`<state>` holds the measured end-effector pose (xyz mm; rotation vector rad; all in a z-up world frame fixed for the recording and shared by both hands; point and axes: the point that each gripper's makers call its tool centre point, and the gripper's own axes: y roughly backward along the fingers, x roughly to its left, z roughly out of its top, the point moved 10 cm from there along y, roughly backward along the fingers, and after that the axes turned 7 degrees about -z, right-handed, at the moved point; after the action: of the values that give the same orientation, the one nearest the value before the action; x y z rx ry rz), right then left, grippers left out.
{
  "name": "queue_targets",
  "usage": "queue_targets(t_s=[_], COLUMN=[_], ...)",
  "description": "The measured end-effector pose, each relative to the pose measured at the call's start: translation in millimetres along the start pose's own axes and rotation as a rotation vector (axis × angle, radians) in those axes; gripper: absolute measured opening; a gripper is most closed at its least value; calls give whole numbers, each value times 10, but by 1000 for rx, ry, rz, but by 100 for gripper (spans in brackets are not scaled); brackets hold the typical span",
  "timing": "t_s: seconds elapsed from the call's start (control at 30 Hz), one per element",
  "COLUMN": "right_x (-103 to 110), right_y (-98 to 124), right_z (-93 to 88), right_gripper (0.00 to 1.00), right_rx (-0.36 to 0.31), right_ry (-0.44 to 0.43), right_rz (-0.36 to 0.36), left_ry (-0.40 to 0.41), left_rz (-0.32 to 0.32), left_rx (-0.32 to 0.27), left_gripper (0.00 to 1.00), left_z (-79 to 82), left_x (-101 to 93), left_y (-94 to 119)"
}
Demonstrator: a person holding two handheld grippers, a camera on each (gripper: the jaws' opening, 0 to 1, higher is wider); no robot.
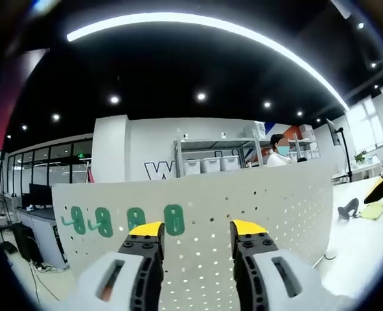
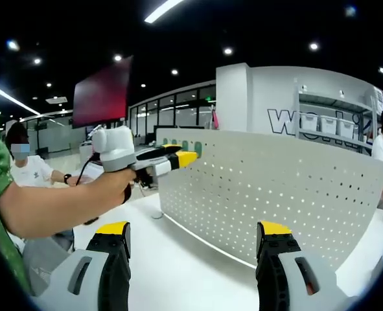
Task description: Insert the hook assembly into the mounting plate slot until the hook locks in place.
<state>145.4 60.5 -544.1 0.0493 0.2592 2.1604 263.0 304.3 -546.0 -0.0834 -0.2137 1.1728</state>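
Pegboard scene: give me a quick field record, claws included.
mounting plate: white perforated pegboard, standing upright on a white table
hooks: four green hooks in a row on the pegboard's left part, seen in the left gripper view
left claw: open, nothing between its jaws, facing the pegboard; in the right gripper view it is held by a hand near the pegboard's end
right claw: open, holding nothing, pointed at the pegboard
background: shelving with white bins

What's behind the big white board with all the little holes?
Over the pegboard you see shelves with white bins and a person. The board hides everything lower down.
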Motion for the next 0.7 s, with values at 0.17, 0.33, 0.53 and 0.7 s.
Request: queue_targets(t_s=[0.17, 0.33, 0.53, 0.7], right_x=[67, 116, 206, 277], right_y=[17, 36, 66, 73], right_z=[-11, -8, -7, 10], right_gripper=[81, 81, 81, 81], right_rx=[-1, -3, -5, -17], right_ry=[-7, -6, -1, -3], right_rz=[8, 11, 18, 23], left_ry=[21, 35, 61, 67], left_rz=[-18, -37, -34, -13], left_rx=[30, 62, 82, 92], left_gripper=[46, 47, 51, 54], left_z=[8, 19, 89, 194], left_x=[-54, -123, -128, -63], left_y=[216, 473, 818, 1136])
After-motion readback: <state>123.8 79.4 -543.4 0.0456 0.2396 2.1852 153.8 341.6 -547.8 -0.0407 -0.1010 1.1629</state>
